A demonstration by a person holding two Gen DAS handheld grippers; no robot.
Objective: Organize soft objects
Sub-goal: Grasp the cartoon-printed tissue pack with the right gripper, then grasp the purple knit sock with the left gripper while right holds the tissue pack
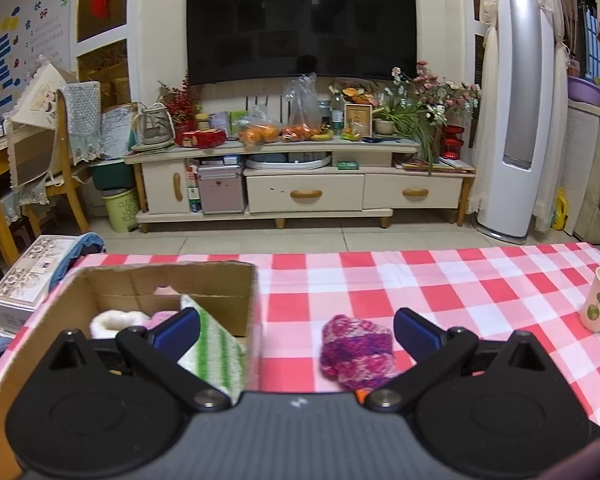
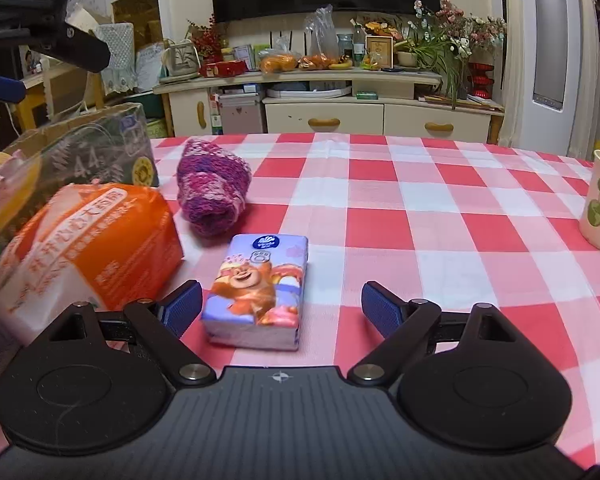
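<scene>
Left gripper [image 1: 296,330], jaws spread and empty, held above the near edge of the cardboard box [image 1: 220,280], its left finger over the box and its right finger beside the purple knitted bundle [image 1: 358,354]. Right gripper [image 2: 282,306], jaws likewise spread, bracketing the cartoon tissue pack [image 2: 260,292] without touching it. Box already holds a green-striped cloth [image 1: 216,344] and white and pink soft items. The bundle lies on the checked tablecloth [image 2: 440,208] just right of the box; an orange-wrapped package [image 2: 96,240] sits left of the tissue pack. Step in hand, judged: selecting the next item. Next move calls for lowering and closing a gripper, then carrying the item into the box
</scene>
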